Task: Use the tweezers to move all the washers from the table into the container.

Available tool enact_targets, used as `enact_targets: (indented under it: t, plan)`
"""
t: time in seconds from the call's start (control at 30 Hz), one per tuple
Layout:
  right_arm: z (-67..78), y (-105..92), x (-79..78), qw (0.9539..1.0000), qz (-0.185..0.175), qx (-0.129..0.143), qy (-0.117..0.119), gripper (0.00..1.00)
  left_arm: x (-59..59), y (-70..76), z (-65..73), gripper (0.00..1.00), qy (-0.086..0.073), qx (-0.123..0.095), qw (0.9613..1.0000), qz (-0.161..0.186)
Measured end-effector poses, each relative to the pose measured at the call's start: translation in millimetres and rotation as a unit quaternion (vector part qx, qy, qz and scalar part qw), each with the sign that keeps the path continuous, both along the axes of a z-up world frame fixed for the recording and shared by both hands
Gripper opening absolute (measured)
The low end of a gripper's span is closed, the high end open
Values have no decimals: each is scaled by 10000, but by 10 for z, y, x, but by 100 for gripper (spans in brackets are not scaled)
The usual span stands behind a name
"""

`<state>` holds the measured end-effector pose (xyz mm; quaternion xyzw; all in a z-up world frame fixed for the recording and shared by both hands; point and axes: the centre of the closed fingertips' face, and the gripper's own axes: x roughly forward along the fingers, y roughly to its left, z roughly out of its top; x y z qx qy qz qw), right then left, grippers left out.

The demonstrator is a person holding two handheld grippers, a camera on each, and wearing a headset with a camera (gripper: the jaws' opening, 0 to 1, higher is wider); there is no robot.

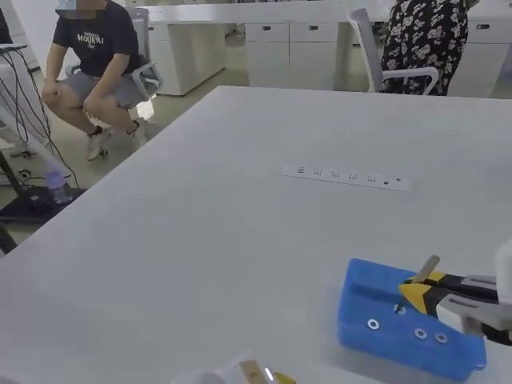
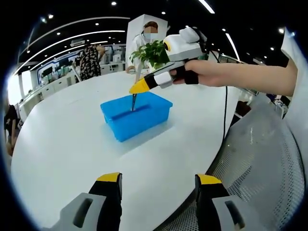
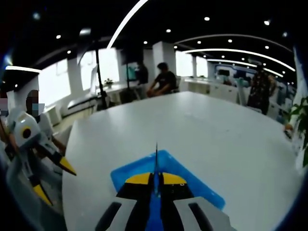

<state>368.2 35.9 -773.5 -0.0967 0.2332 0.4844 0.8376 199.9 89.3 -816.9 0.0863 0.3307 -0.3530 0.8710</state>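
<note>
A blue container [image 1: 360, 290] sits at the near right of the white table, with several small washers [image 1: 421, 334] on its floor. My right gripper [image 1: 412, 292] is shut on thin tweezers [image 1: 398, 308], which point down into the container. In the left gripper view the right gripper [image 2: 139, 86] holds the tweezers [image 2: 133, 101] with their tip inside the container [image 2: 144, 120]. In the right gripper view the tweezers [image 3: 155, 159] run forward over the container [image 3: 192, 185]. My left gripper [image 2: 159, 179] is open and holds nothing. It hangs at the table's near edge [image 1: 260, 373].
A white power strip [image 1: 346, 178] lies mid-table beyond the container. A person crouches on the floor at the far left [image 1: 96, 56], and another stands by a white chair [image 1: 376, 56] at the far right. Cables and a water bottle [image 1: 56, 186] lie at the left.
</note>
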Motion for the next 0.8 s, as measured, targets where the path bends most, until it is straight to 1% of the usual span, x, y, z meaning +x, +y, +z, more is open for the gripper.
enact_targets:
  t: [0.17, 0.23, 0.33, 0.43, 0.5, 0.63, 0.8]
  plan:
    - [-4, 3, 7, 10000, 3, -2, -4, 3, -4, -4, -1, 61, 8, -2, 10000, -19]
    - [-13, 4, 10, 10000, 12, 28, 46, 3, -10, -7, -5, 61, 24, 4, 10000, -31]
    - [-65, 9, -6, 9999, 65, -51, 59, 3, -12, -13, -1, 60, 23, 9, 10000, -42]
    - [-164, -14, 7, 9998, 72, -93, 146, 3, -12, -13, -1, 60, 29, 11, 10000, -40]
    - [-202, -20, 7, 9997, 72, -105, 186, 3, -9, -10, 1, 60, 41, -3, 10000, -11]
    - [-244, -10, -9, 9996, 122, -126, 215, 3, -1, 4, -1, 59, 79, -39, 9999, 60]
    - [-296, 2, -14, 9994, 199, -191, 213, 3, -3, 6, -13, 59, 112, -10, 9999, 65]
